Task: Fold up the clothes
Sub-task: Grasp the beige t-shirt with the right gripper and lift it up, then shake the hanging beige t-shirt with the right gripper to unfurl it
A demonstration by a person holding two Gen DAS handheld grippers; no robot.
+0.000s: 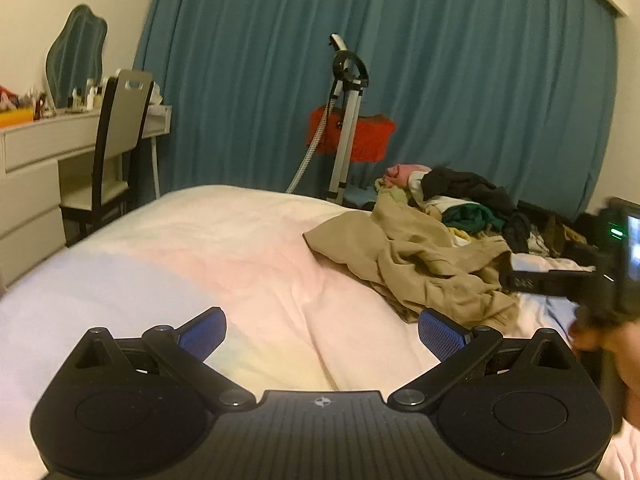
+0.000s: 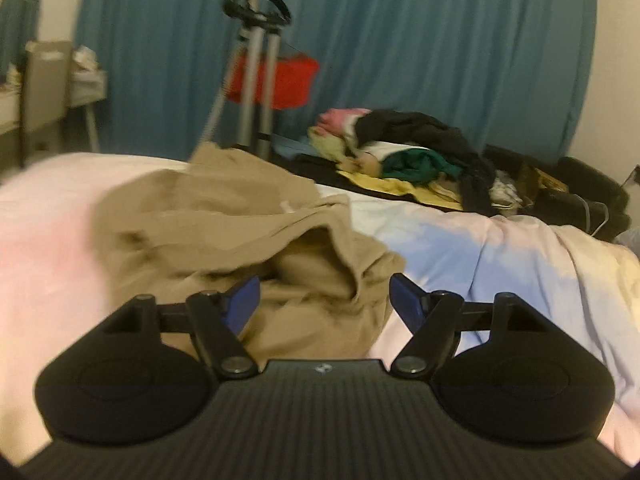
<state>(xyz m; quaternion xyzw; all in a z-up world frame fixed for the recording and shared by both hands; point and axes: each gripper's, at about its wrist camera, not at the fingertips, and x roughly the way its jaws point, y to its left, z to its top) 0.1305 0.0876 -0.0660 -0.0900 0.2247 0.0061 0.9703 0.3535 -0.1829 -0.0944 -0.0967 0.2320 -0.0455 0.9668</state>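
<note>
Tan garment (image 2: 248,236) lies crumpled on bed (image 1: 208,248), pulled clear of clothes pile (image 2: 416,156) behind it, likely for folding room. Right gripper (image 2: 324,300) jaws spread, straddling garment's near edge, not pinching. Left gripper (image 1: 322,332) jaws spread, empty, beside garment over bare bed.

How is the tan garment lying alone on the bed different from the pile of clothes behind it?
The tan garment is one piece in one colour; the pile of clothes mixes pink, black, green, yellow and white. The garment lies near the open right gripper, spread on the bed; the pile sits heaped at the far edge by the curtain. Both are rumpled and unfolded.
</note>
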